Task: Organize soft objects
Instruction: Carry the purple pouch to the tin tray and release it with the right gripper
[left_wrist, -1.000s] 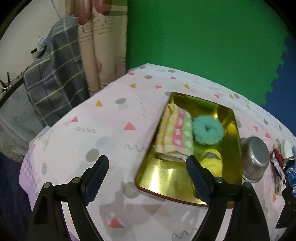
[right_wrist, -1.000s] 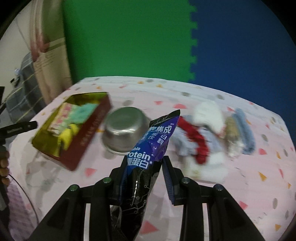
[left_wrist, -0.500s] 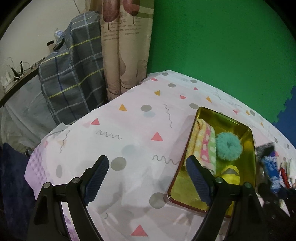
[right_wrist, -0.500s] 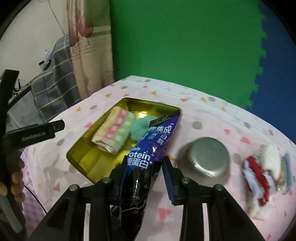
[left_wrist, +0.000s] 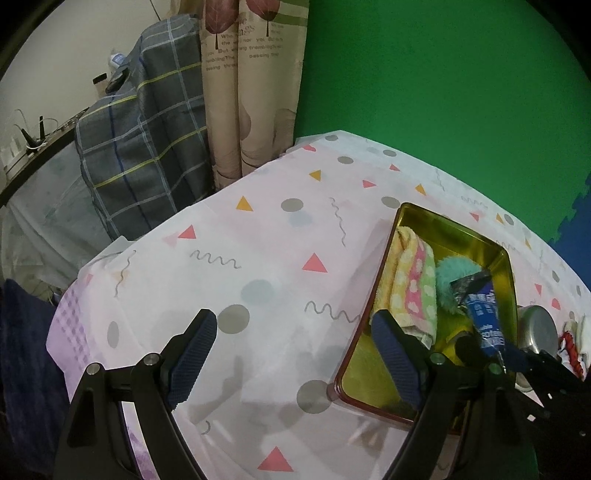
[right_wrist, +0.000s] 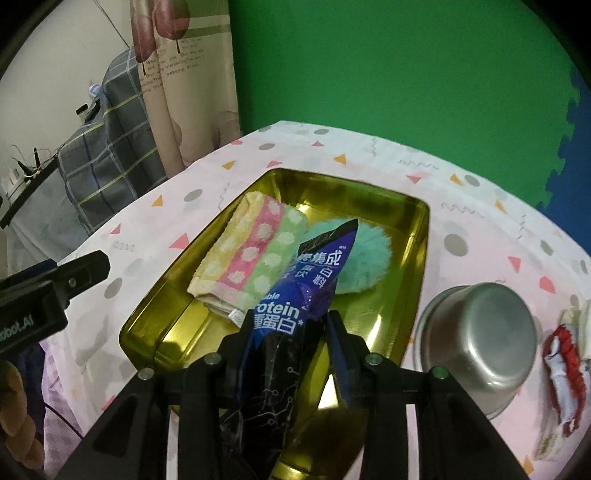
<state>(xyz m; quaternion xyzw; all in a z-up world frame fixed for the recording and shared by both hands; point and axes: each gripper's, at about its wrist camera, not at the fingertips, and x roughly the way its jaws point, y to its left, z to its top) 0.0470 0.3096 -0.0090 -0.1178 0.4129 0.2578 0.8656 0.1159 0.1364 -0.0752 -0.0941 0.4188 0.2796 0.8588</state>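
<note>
A gold tray (right_wrist: 413, 251) (left_wrist: 508, 273) on the table holds a folded striped polka-dot towel (right_wrist: 247, 258) (left_wrist: 410, 284), a teal fluffy puff (right_wrist: 365, 254) (left_wrist: 448, 277) and a yellow soft item (left_wrist: 456, 341). My right gripper (right_wrist: 291, 332) is shut on a dark blue protein snack pouch (right_wrist: 314, 280) (left_wrist: 480, 314), held over the tray's near half. My left gripper (left_wrist: 291, 354) is open and empty, above the tablecloth left of the tray.
An upturned steel bowl (right_wrist: 480, 332) (left_wrist: 537, 328) sits right of the tray. A red, white and blue soft pile (right_wrist: 565, 350) lies at the far right. The table's left edge (left_wrist: 122, 243) drops off toward a plaid cloth (left_wrist: 147, 147) and curtain (left_wrist: 251, 92).
My right gripper has carried the pouch leftward from over the bowl to over the tray. My left gripper has shifted left, so the tray now sits at its right side.
</note>
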